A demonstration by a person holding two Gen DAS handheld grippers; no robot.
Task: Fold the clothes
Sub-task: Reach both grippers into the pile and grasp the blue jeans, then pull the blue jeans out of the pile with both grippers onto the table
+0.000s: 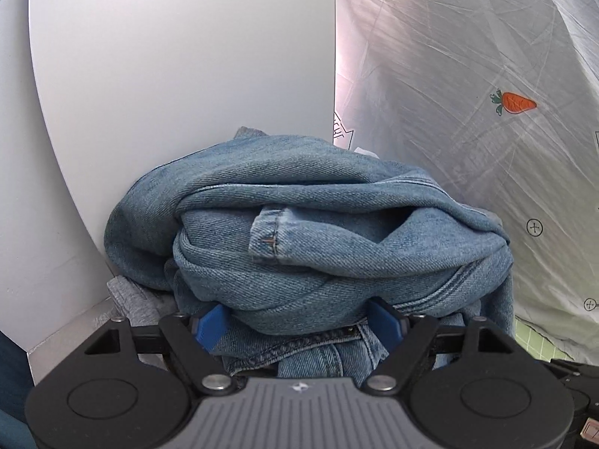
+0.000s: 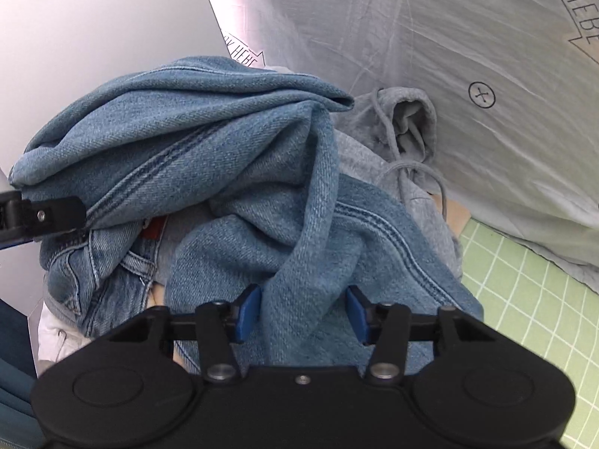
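White printed sheet (image 2: 430,37), marked with a carrot (image 1: 513,102), lettering and crossed circles, drapes over the right and rear of the scene; a pale wall panel (image 1: 168,56) closes the left. A green gridded mat (image 2: 524,299) shows at lower right, covering what is presumably the worktop.

Crumpled blue jeans (image 1: 299,202) lie heaped in the corner between panel and sheet, resting partly on a grey hooded sweatshirt (image 2: 404,127) whose drawstring trails toward the mat. No long axis can be read from the bundle: legs and waistband are twisted together, with a red tab (image 2: 155,229) and pocket seams visible at the left side of the right wrist view.

Left gripper (image 1: 299,323): jaws spread wide, the blue pads on either side of a thick denim roll that lies directly ahead of and above them; whether the pads touch the cloth cannot be told. It appears in the right wrist view at the far left, level with the heap's edge.

Right gripper (image 2: 304,312): jaws likewise spread, straddling a twisted band of denim (image 2: 310,224) that runs straight away from it up into the heap.

Both grippers point forward into the pile at low height, the left at its left flank, the right at its near centre. Judged stage: garment not yet spread, grasp pending.
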